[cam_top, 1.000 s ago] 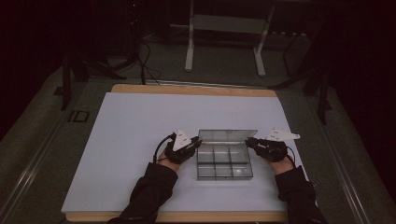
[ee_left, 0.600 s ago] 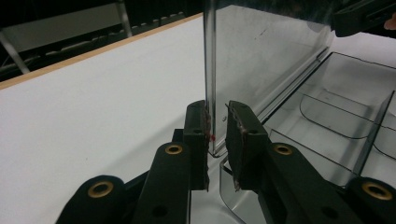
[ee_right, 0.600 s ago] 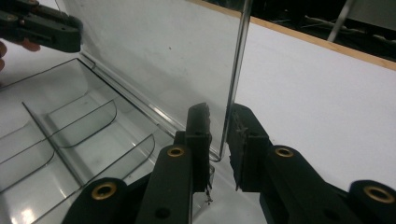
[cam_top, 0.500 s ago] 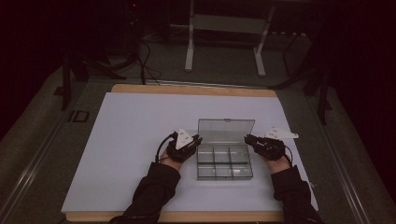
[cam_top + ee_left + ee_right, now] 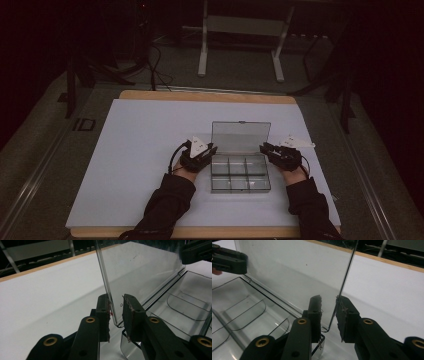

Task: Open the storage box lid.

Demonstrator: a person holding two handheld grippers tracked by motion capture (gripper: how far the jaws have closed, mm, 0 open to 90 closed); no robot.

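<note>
Both forearms in from the bottom of the high view, dark sleeves angled inward, one hand either side of the clear box (image 5: 240,172). Left gripper (image 5: 210,150) at the box's left rear corner, right gripper (image 5: 263,148) at the right rear corner, each pointing in toward the hinge line. Grey plate riding on top of each.

Lid (image 5: 240,136) up, standing near upright off the back edge of the box, base flat on the white mat (image 5: 135,165) with its divided compartments showing bare.

Left gripper view: jaws parted, straddling the lid's (image 5: 140,270) side edge near its bottom corner; left pad close against the edge, right pad standing off with a clear gap. Not clamped. Other gripper's black tip at upper right.

Right gripper view: same story mirrored, jaws apart around the lid's (image 5: 294,272) opposite edge, daylight on both sides of the plastic, released. Box (image 5: 242,315) compartments curving away at lower left.

Box near the front centre of the mat, slightly right. Wide open mat to the left and behind the lid; narrower strip to the right before the mat's edge. Wooden table edge (image 5: 210,96) beyond the mat at the far side.
</note>
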